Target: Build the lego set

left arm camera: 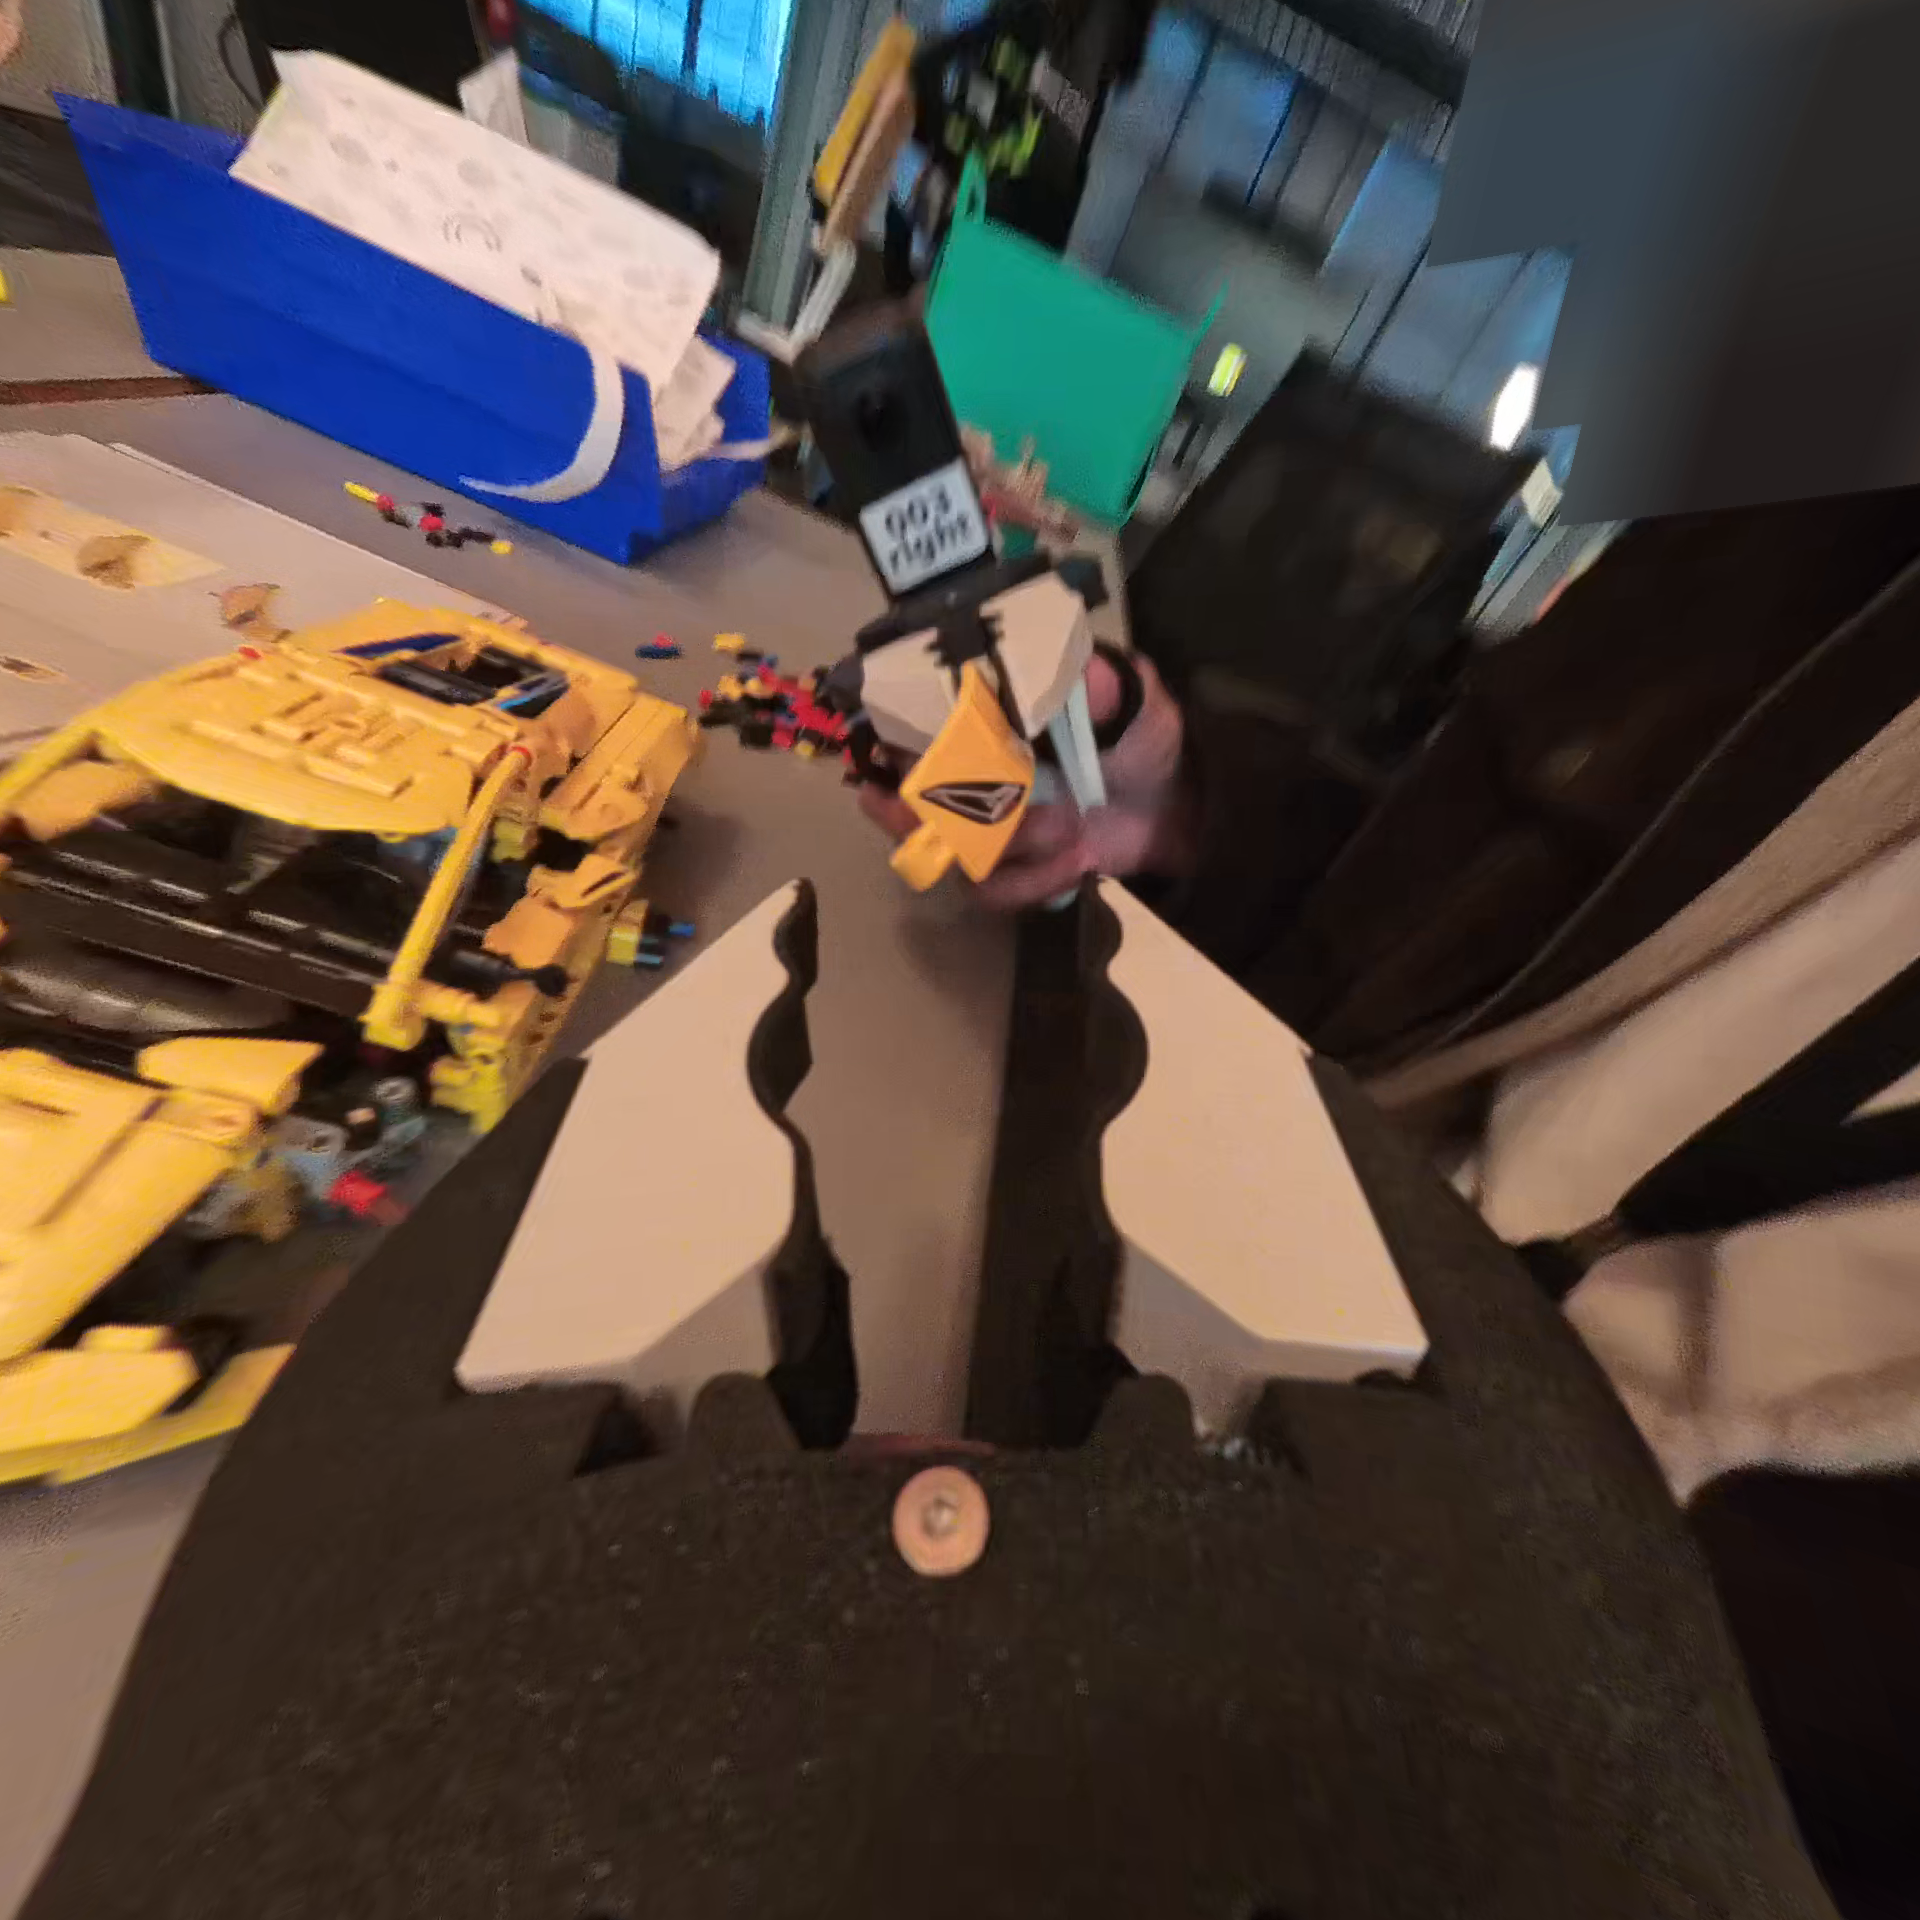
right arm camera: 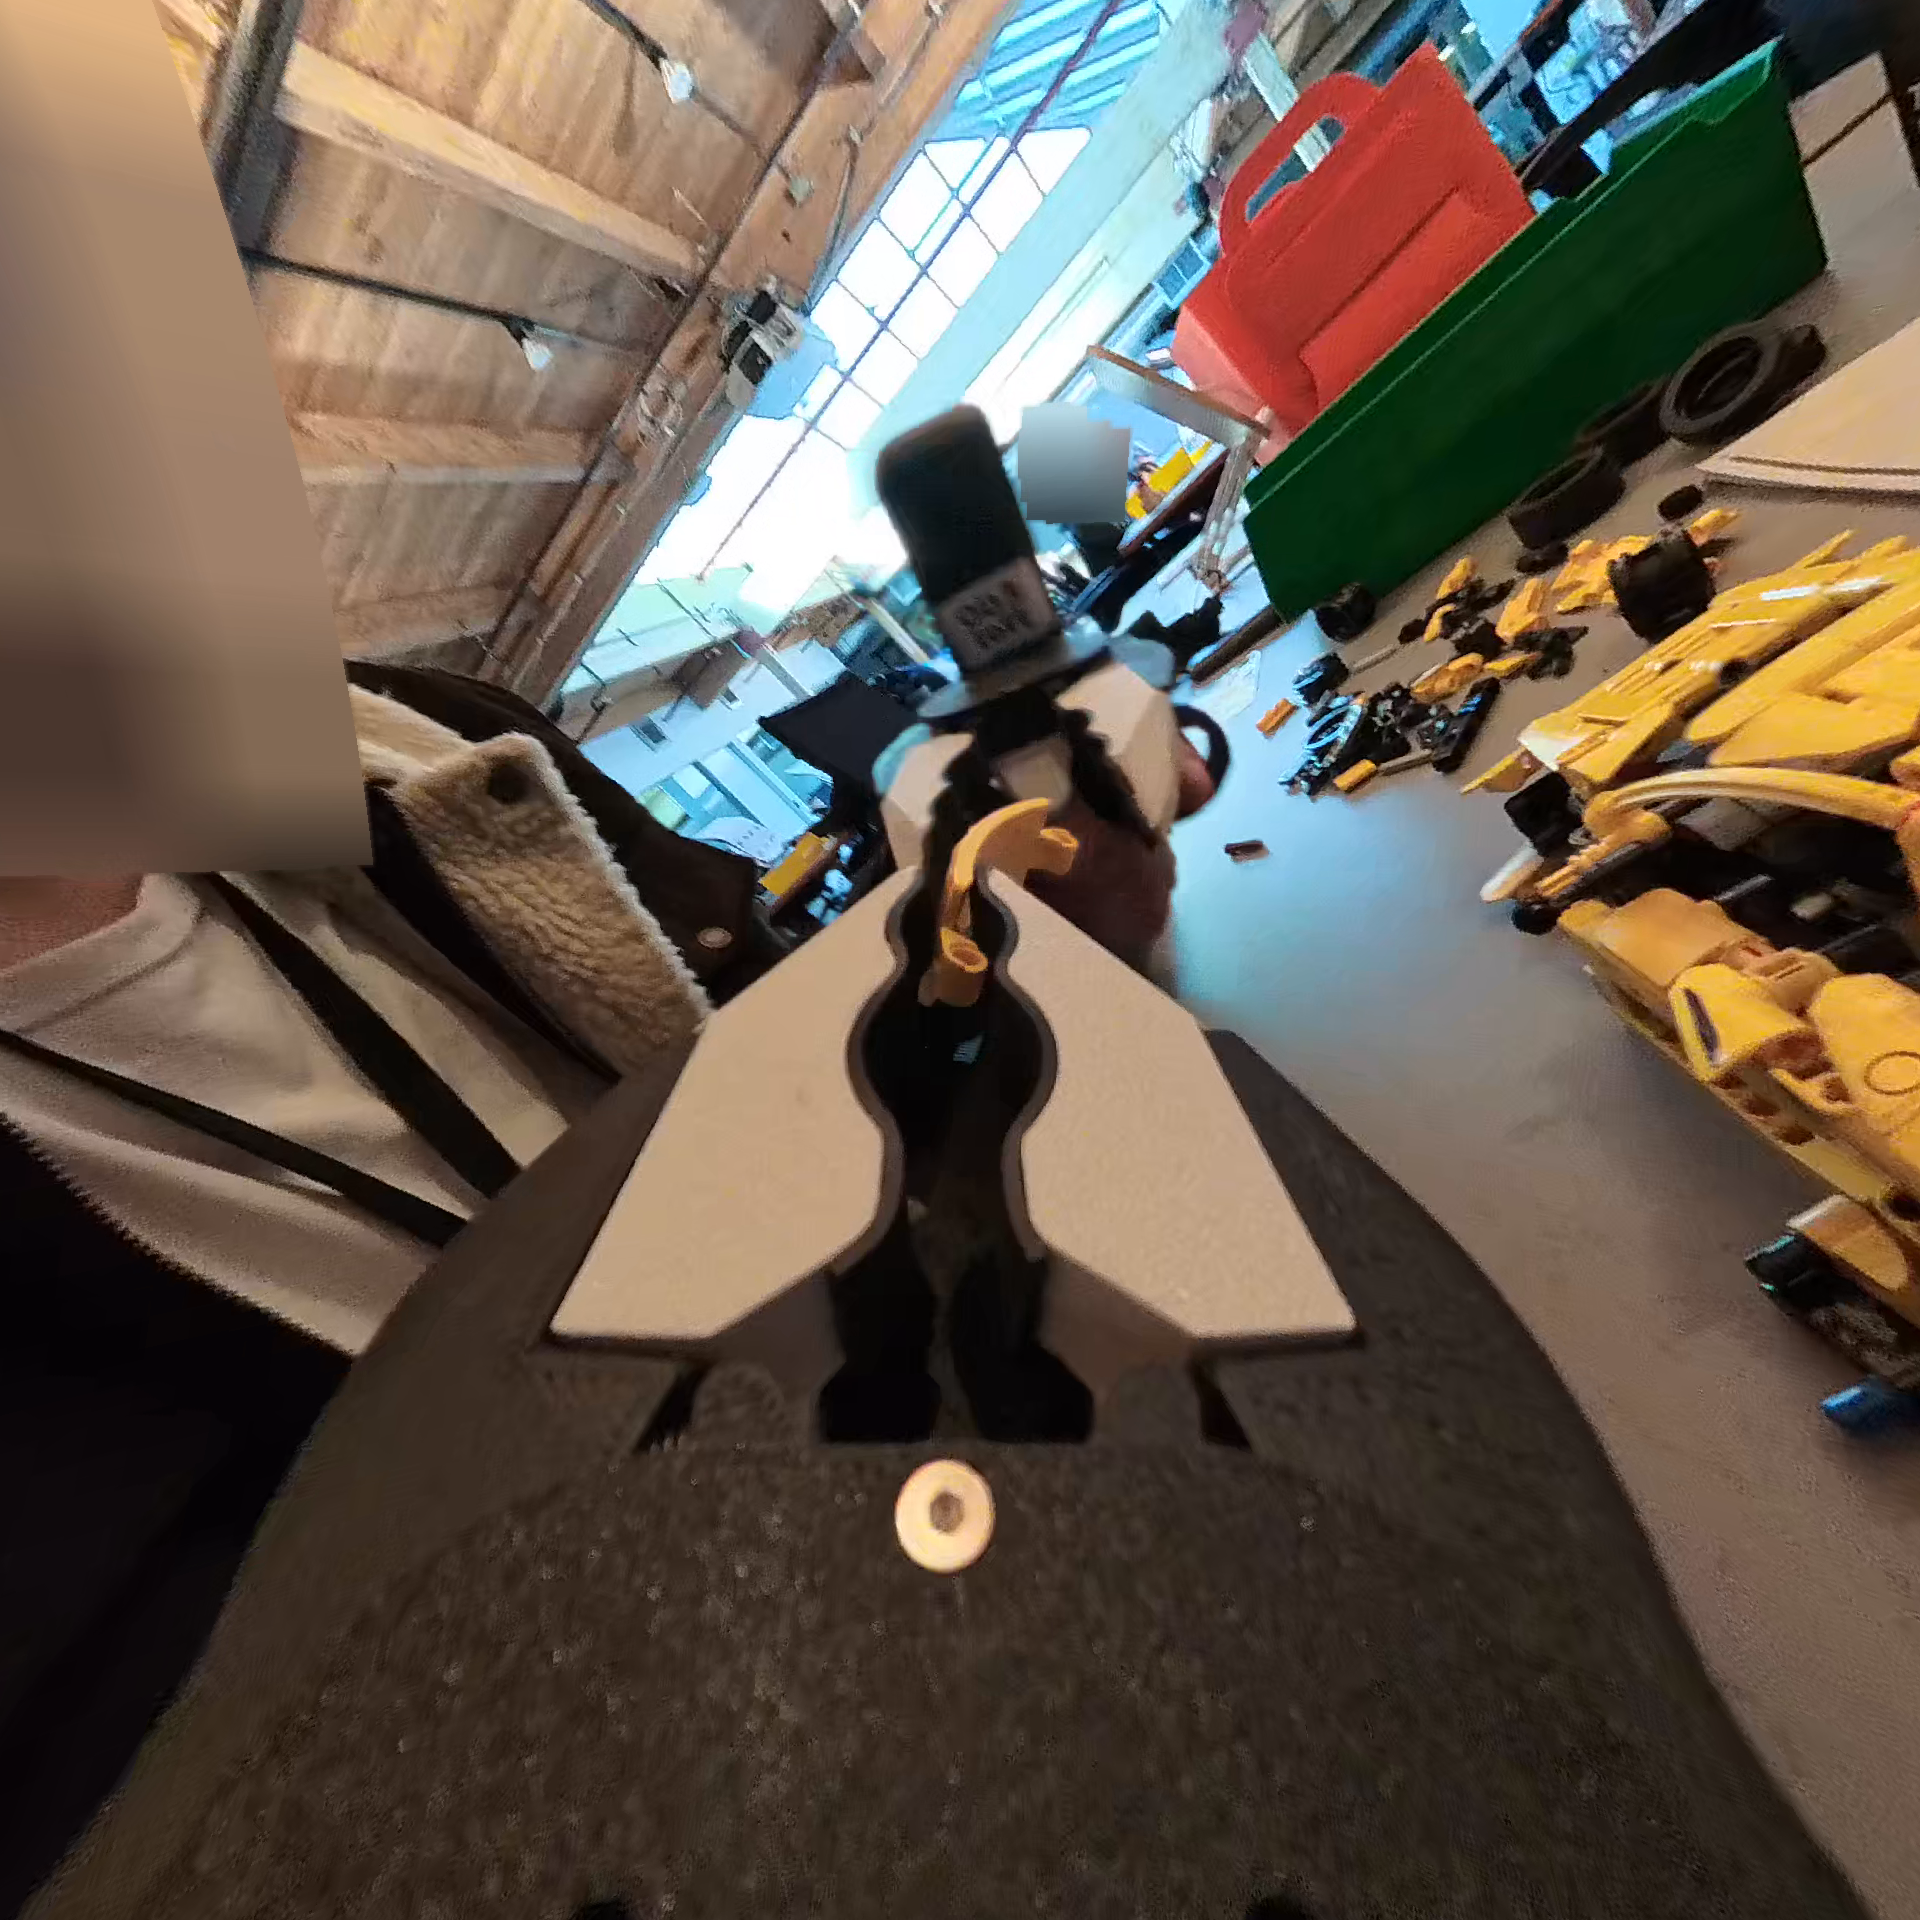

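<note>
Right gripper (right arm camera: 951,914) pinching yellow panel piece (left arm camera: 966,795) aloft, left gripper (left arm camera: 951,894) gaping empty facing it, yellow lego car (left arm camera: 312,831) sitting on table (left arm camera: 790,831), loose pieces (left arm camera: 779,707) and blue bin (left arm camera: 395,343) lying beyond.

Bare tabletop (left arm camera: 914,1039) lies open between the yellow car model (left arm camera: 312,831) and the right tongs (left arm camera: 961,717). Loose small pieces (left arm camera: 779,712) clutter the far stretch, and a blue bin (left arm camera: 364,343) blocks the back.
</note>
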Motion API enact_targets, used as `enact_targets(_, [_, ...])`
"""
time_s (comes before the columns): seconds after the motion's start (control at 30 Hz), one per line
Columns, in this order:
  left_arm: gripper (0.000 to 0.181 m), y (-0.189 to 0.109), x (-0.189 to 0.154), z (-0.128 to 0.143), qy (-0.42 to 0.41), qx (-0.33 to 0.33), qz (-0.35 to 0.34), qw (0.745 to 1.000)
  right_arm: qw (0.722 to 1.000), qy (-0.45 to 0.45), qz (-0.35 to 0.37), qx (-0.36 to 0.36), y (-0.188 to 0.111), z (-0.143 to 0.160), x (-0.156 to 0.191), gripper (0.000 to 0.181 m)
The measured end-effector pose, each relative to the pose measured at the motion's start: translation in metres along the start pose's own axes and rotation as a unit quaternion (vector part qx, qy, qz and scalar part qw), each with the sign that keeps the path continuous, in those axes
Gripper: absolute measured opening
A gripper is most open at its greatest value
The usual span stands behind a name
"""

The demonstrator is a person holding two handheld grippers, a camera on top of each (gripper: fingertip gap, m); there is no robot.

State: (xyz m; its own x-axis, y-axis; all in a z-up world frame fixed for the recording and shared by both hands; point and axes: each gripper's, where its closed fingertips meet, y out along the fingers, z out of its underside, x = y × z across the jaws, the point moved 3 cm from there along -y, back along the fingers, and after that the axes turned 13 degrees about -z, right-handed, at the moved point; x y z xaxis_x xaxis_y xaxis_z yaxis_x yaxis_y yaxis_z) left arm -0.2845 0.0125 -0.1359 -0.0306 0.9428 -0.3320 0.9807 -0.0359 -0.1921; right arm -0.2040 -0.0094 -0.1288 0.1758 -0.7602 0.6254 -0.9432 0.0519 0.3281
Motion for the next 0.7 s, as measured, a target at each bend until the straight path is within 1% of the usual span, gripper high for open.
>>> enact_targets(0.07, [0.053,0.003,0.000,-0.005,-0.060,-0.045,0.019,0.997,1.000,0.005,-0.017,-0.003,0.002,0.000,0.003,0.004])
enact_targets(0.17, [0.051,0.009,-0.013,-0.009,-0.104,-0.057,0.078,0.990,0.999,0.008,-0.032,-0.008,0.004,0.000,0.006,0.005])
enact_targets(0.2, [0.047,0.011,-0.015,-0.009,-0.116,-0.060,0.090,0.987,0.999,0.008,-0.037,-0.009,0.004,0.000,0.007,0.005])
enact_targets(0.23, [0.035,0.013,-0.017,-0.009,-0.130,-0.061,0.103,0.984,0.999,0.007,-0.035,-0.006,0.005,0.000,0.007,0.004])
enact_targets(0.33, [0.011,0.013,-0.015,-0.010,-0.180,-0.068,0.134,0.972,0.999,0.005,-0.035,0.008,0.008,0.004,0.006,0.006])
enact_targets(0.4, [0.008,0.011,-0.018,-0.009,-0.187,-0.063,0.155,0.968,1.000,-0.012,-0.019,0.018,0.009,0.006,0.004,0.009])
enact_targets(0.43, [0.007,0.012,-0.019,-0.007,-0.191,-0.058,0.160,0.967,0.999,-0.034,0.002,0.022,0.008,0.005,0.001,0.013])
enact_targets(0.5, [0.006,0.013,-0.020,-0.005,-0.220,-0.051,0.180,0.957,0.993,-0.102,0.048,0.039,0.008,0.004,-0.002,0.027])
enact_targets(0.57, [0.006,0.013,-0.018,-0.005,-0.259,-0.050,0.203,0.943,0.986,-0.150,0.053,0.058,0.012,0.006,0.002,0.028])
enact_targets(0.63, [0.006,0.012,-0.016,-0.005,-0.280,-0.045,0.221,0.933,0.985,-0.156,0.043,0.061,0.015,0.007,0.005,0.027])
enact_targets(0.7, [0.006,0.013,-0.013,-0.004,-0.306,-0.041,0.231,0.923,0.986,-0.149,0.048,0.064,0.014,0.007,0.003,0.027])
